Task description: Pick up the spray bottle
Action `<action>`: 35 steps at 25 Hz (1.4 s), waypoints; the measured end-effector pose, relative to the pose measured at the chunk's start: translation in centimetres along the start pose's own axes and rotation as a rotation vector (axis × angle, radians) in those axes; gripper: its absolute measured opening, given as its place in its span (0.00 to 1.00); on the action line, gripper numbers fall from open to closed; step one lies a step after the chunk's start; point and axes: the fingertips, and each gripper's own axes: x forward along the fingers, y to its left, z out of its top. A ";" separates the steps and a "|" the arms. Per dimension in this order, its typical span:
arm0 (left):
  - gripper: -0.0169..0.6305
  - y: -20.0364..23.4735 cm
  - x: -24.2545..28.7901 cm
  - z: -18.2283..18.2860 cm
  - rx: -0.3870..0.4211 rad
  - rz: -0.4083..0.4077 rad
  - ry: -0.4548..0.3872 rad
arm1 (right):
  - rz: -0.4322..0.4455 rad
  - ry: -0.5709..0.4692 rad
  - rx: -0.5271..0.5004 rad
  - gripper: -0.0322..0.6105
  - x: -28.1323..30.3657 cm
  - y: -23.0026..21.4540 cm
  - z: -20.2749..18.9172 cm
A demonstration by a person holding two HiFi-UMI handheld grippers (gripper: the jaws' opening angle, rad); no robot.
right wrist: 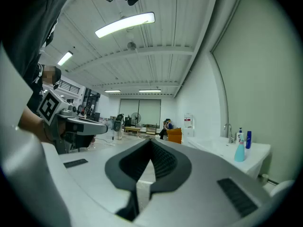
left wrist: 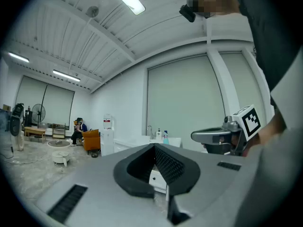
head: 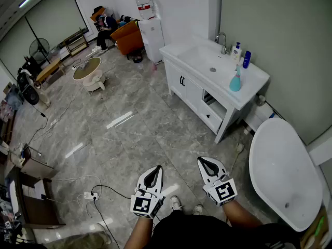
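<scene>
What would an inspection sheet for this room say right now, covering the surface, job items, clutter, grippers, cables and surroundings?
Surface: white counter with a sink, mostly bare.
Job's things: teal spray bottle upright near the counter's end, untouched.
Clutter: white pump bottle and blue bottle behind it, by the tap.
Grippers: left gripper and right gripper both shut, empty, held level, well short of the counter.
Cables: power strip and loose cords on the floor, left of the grippers.
Surroundings: bathtub at right, water dispenser and a seated person far back.
</scene>
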 end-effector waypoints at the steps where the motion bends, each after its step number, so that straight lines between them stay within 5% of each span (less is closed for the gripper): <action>1: 0.02 0.3 0.2 0.0 -0.002 0.002 -0.002 | 0.003 0.001 -0.001 0.05 0.3 0.0 -0.1; 24: 0.02 4.8 1.7 0.9 -0.003 -0.015 -0.035 | 0.033 -0.013 0.058 0.05 5.8 1.4 0.6; 35: 0.02 8.2 1.6 0.5 -0.003 -0.054 -0.031 | -0.033 -0.019 0.040 0.66 8.8 2.6 0.8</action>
